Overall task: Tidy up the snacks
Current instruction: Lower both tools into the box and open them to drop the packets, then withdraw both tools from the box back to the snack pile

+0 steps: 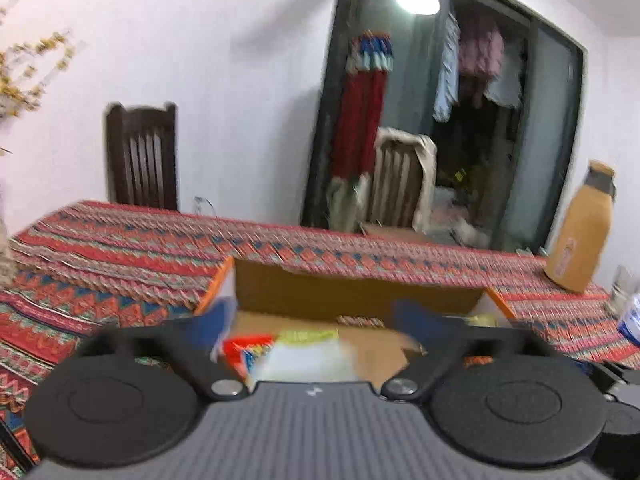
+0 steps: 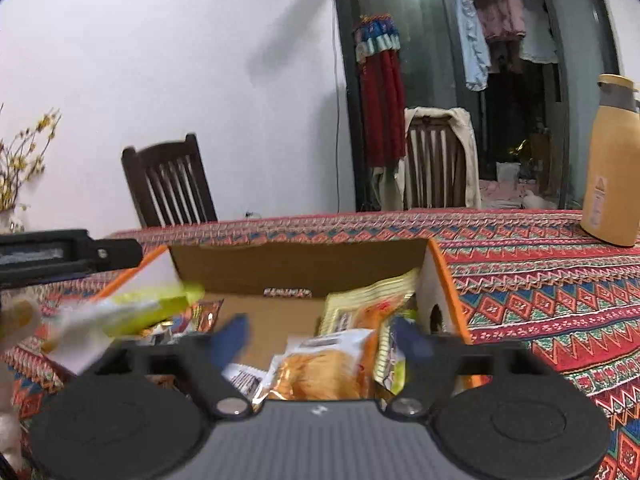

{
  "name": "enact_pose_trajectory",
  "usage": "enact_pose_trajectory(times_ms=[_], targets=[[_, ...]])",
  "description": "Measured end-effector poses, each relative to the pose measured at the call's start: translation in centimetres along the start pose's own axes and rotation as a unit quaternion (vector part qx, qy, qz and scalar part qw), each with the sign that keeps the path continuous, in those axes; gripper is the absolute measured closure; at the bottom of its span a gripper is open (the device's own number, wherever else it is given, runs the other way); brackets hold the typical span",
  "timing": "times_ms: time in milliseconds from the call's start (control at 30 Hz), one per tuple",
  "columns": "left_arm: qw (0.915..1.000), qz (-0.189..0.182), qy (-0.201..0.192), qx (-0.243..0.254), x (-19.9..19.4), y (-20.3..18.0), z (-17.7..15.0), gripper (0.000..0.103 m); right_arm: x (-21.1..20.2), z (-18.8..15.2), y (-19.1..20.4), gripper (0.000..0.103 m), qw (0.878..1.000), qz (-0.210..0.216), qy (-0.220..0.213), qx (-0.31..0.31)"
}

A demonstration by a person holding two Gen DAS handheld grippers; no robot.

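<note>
Both my claws hang over the box, an open cardboard one with orange-edged flaps, standing on the patterned cloth.

My right claw is spread wide with nothing between its blue tips. Just under it, inside the box toward the right wall, lie two orange packets, and a yellow packet leans behind them against that wall. At the box's left flap a green-and-white packet shows as a blur; beside it a black part reaches in from the left edge, and I cannot tell whether it touches the packet.

My left claw is also parted, its tips well apart. Below it, at the near left of the box, lie a red packet and a pale green-topped one, both blurred; neither tip touches them as far as I can see.

A tan flask stands on the cloth, to the right of the box and well apart from it.
</note>
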State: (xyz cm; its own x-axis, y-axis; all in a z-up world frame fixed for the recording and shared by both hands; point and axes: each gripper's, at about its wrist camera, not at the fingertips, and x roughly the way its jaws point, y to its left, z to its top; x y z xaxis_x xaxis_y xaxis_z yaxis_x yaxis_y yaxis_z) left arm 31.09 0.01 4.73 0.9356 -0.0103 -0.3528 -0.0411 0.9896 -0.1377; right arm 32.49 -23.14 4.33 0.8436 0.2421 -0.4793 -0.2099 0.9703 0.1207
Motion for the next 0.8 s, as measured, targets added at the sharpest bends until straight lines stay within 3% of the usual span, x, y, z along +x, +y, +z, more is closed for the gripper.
enact_pose_trajectory(times_ms=[300,800], targets=[[1.0000,-0.005,-0.007,0.001,-1.4,-0.4,-0.2,0.000,-1.1,0.0,-0.3,0.000,1.000,-0.004,-0.026,0.011],[0.9999,-0.010,-0.004,-0.009,-1.4,0.0,-0.1,0.000,-1.7,0.0,-0.4,0.000,0.999,-0.004,-0.033,0.016]])
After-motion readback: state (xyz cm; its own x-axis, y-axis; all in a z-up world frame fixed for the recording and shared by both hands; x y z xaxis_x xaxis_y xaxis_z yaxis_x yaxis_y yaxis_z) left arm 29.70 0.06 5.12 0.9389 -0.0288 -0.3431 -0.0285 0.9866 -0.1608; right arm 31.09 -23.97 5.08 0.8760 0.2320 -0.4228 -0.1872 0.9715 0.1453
